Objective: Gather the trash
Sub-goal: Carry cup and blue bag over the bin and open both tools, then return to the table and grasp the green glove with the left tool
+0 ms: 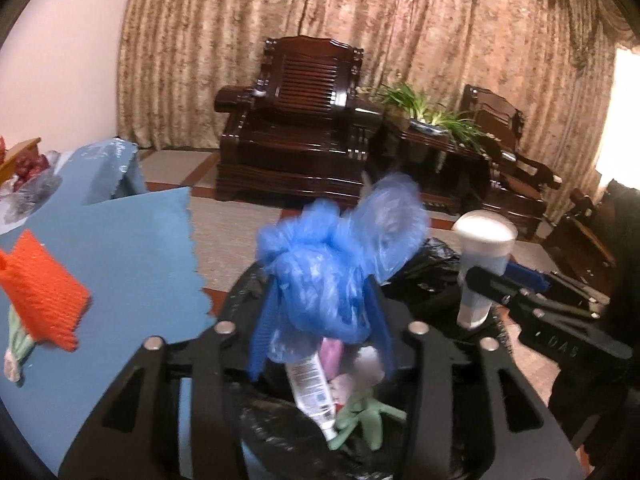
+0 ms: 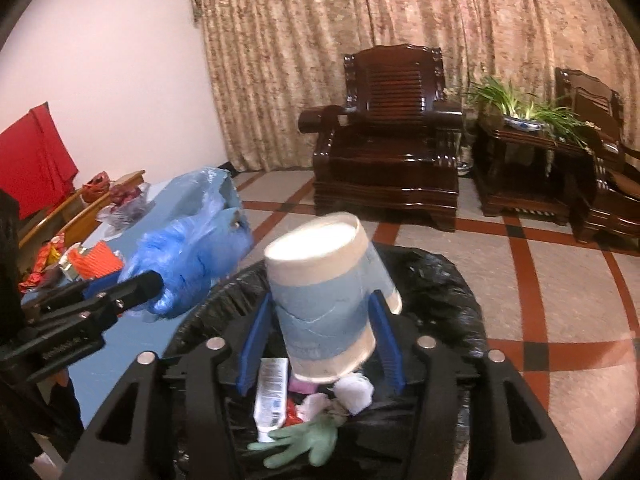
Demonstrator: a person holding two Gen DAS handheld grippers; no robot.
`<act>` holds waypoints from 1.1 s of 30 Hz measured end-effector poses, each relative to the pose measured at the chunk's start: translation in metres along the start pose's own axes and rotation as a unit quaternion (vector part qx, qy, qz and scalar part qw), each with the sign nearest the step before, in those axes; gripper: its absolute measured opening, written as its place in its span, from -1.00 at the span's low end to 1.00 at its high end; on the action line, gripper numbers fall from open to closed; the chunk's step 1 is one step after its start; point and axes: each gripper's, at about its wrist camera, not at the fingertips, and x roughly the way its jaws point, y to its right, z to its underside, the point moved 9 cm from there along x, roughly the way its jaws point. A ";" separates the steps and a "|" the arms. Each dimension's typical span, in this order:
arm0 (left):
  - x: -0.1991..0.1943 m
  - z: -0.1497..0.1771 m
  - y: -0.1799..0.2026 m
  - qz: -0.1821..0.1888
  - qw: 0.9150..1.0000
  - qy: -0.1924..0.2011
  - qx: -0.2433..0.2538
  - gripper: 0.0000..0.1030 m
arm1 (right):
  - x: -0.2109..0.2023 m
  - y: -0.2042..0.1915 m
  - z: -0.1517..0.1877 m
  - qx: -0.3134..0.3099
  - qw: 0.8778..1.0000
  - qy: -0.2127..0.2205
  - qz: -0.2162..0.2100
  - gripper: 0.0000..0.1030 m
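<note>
A crumpled blue plastic bag (image 1: 332, 268) hangs between the blue pads of my left gripper (image 1: 324, 280), blurred, and the jaws stand apart around it. Between the pads of my right gripper (image 2: 320, 296) is a tilted blue and beige paper cup (image 2: 328, 312), with a gap showing at the left pad. Both grippers hover over a bin lined with a black bag (image 2: 440, 280). Inside the bin lie a white tube (image 2: 272, 392), a green glove (image 2: 304, 440) and crumpled tissue (image 2: 354, 392). The cup (image 1: 480, 264) also shows at the right of the left wrist view.
A table with a blue cloth (image 1: 120, 240) stands left of the bin, bearing an orange mesh item (image 1: 44, 292) and bagged red fruit (image 2: 124, 200). Beyond lie a tiled floor (image 2: 540, 280), a dark wooden armchair (image 1: 296, 120) and a plant on a side table (image 2: 524, 116).
</note>
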 end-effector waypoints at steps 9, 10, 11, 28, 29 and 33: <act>-0.021 0.002 -0.030 -0.039 0.999 0.021 -0.010 0.74 | -0.009 0.008 0.004 0.010 1.000 0.005 0.026 0.89; -0.027 0.003 -0.040 -0.057 0.998 0.025 -0.015 0.79 | -0.009 0.007 0.004 0.010 1.000 0.003 0.026 0.89; -0.031 0.004 -0.045 -0.067 0.997 0.026 -0.018 0.80 | -0.008 0.002 0.005 0.008 1.000 -0.003 0.025 0.89; -0.128 0.034 -0.178 -0.192 0.977 0.032 -0.085 0.81 | 0.026 -0.145 0.006 -0.054 0.996 -0.017 -0.071 0.89; -0.135 0.037 -0.189 -0.200 0.975 0.033 -0.089 0.81 | 0.029 -0.154 0.007 -0.056 0.995 -0.017 -0.078 0.89; -0.148 0.042 -0.216 -0.223 0.969 0.033 -0.103 0.81 | 0.042 -0.191 0.008 -0.068 0.992 -0.022 -0.108 0.89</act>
